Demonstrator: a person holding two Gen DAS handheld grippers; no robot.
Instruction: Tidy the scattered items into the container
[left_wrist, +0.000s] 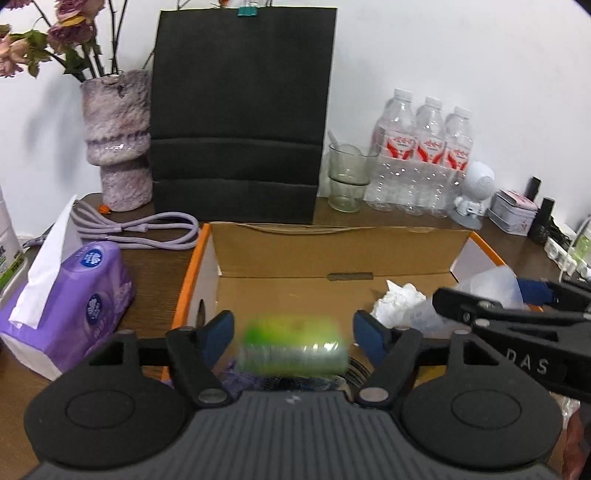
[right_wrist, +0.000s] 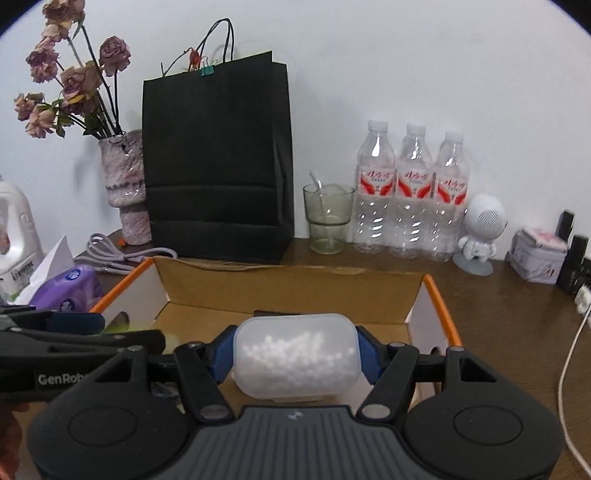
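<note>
An open cardboard box with orange edges (left_wrist: 332, 258) (right_wrist: 288, 288) lies in front of both grippers. My left gripper (left_wrist: 293, 332) is over its near left part and stands open. A blurred green packet (left_wrist: 293, 349) sits between the blue fingers (left_wrist: 221, 328) with a gap on each side. My right gripper (right_wrist: 295, 354) is shut on a translucent plastic tub of white beads (right_wrist: 295, 354), held over the box's near edge. That tub (left_wrist: 491, 284) also shows at the right of the left wrist view. A crumpled white tissue (left_wrist: 399, 299) lies inside the box.
Behind the box stand a black paper bag (left_wrist: 240, 122), a purple vase of dried roses (left_wrist: 118, 140), a glass (left_wrist: 345, 177), three water bottles (left_wrist: 424, 155) and a white figurine (left_wrist: 474, 195). A purple tissue pack (left_wrist: 74, 306) and a lilac cable (left_wrist: 136, 229) lie left; a tin (right_wrist: 537, 258) sits right.
</note>
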